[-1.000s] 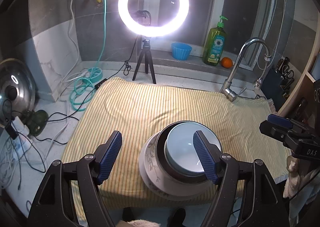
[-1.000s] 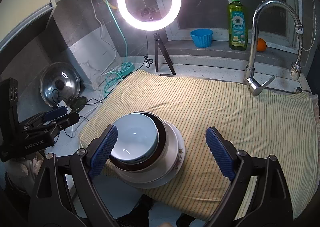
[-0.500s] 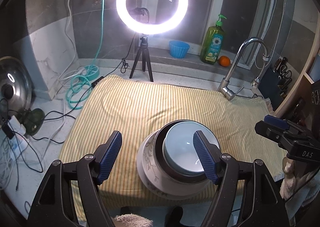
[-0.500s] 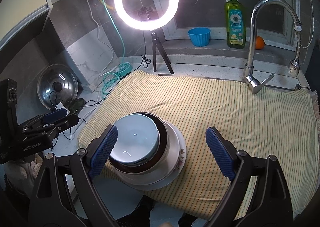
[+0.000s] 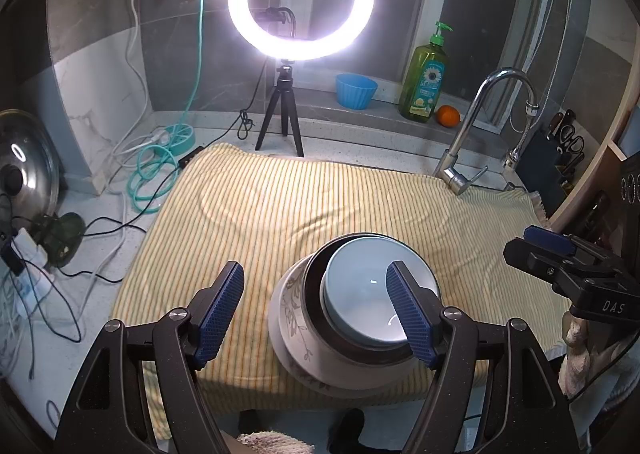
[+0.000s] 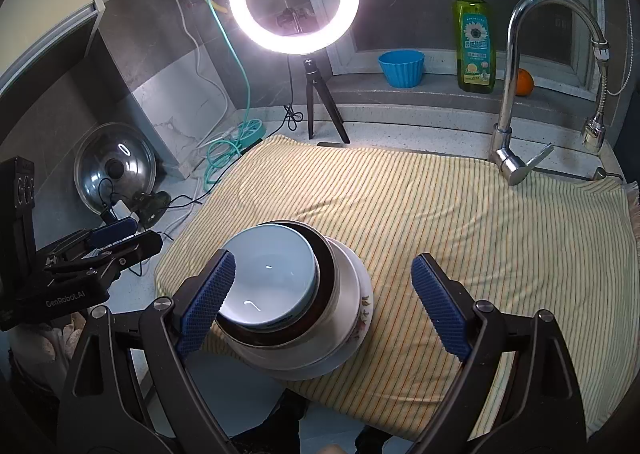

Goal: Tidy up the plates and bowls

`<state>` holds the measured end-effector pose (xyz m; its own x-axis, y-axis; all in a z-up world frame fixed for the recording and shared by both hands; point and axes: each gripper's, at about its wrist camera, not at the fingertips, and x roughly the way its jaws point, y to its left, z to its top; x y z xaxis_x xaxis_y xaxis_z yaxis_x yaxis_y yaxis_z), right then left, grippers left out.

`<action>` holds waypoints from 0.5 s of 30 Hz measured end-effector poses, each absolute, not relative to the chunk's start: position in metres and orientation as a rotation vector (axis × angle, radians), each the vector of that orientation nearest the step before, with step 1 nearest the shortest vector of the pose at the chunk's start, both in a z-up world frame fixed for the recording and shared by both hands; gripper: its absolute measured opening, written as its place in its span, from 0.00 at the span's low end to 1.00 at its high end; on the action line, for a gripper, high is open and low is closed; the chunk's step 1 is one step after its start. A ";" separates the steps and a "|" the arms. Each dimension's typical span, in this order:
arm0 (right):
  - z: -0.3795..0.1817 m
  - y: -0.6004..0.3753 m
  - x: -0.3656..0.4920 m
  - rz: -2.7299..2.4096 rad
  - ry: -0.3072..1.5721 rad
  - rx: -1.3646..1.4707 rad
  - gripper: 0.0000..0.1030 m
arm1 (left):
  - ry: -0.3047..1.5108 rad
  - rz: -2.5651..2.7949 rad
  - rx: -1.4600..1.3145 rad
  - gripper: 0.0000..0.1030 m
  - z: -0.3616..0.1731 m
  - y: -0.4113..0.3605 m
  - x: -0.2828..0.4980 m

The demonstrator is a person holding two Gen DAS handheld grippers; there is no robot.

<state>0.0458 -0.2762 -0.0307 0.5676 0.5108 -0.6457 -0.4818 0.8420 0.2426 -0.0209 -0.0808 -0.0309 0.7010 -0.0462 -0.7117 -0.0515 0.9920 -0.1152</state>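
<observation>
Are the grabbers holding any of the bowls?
No. The left gripper and right gripper are both open, holding nothing; the stacked bowls sit alone.

Your stack sits upright at the near edge of the cloth: a pale blue bowl (image 5: 374, 294) nested in a dark-rimmed bowl (image 5: 316, 290), inside a white floral bowl (image 5: 288, 314), on a floral plate (image 6: 362, 318). It lies under your left claw's (image 5: 316, 308) right finger and your right claw's (image 6: 324, 294) left finger.

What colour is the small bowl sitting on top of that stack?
Pale blue-grey; the top bowl shows best in the right wrist view.
</observation>
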 end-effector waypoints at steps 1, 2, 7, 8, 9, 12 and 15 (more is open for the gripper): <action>-0.031 -0.276 0.046 0.584 0.771 0.040 0.89 | 0.795 0.004 -0.129 0.71 -0.031 -0.081 -0.020; -0.031 -0.276 0.047 0.583 0.772 0.039 0.89 | 0.796 0.004 -0.129 0.71 -0.031 -0.081 -0.020; -0.033 -0.275 0.048 0.581 0.777 0.043 0.89 | 0.797 0.004 -0.129 0.71 -0.032 -0.081 -0.019; -0.034 -0.275 0.048 0.580 0.779 0.043 0.89 | 0.798 0.003 -0.130 0.71 -0.032 -0.081 -0.019; -0.034 -0.274 0.049 0.579 0.781 0.044 0.89 | 0.798 0.003 -0.131 0.71 -0.032 -0.081 -0.019; -0.036 -0.274 0.051 0.578 0.783 0.045 0.89 | 0.797 0.001 -0.126 0.71 -0.032 -0.082 -0.017; -0.036 -0.275 0.051 0.579 0.784 0.046 0.89 | 0.794 0.001 -0.126 0.71 -0.033 -0.081 -0.014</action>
